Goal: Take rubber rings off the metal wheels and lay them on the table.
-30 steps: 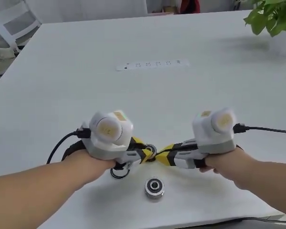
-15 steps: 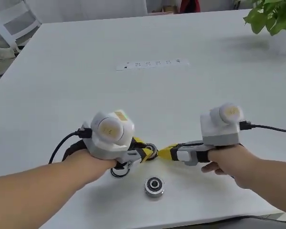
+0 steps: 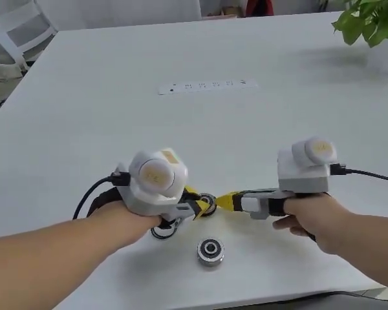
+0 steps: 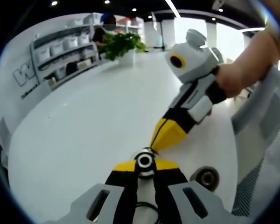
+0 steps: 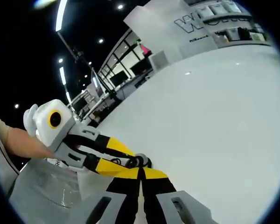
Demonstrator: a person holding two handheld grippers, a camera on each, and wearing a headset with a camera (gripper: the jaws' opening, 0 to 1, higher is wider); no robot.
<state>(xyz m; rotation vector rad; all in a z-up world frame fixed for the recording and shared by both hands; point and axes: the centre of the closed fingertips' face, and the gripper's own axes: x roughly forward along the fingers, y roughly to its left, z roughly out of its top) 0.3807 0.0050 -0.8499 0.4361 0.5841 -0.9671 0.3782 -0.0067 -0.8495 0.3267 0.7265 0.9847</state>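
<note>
Low in the middle of the head view, the left tool (image 3: 198, 207) is clamped on a metal wheel (image 3: 207, 203). The right tool (image 3: 222, 202) meets that wheel from the right, its jaws pressed together at the rim. A second wheel (image 3: 210, 250) lies on the white tabletop (image 3: 116, 116) just below them. A loose rubber ring (image 3: 160, 232) lies to that wheel's left, under the left tool.

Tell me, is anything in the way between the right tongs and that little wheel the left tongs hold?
Nothing visible. The right tongs have their tip right at the wheel clamped in the left tongs. A second wheel and a loose ring lie apart on the table.
</note>
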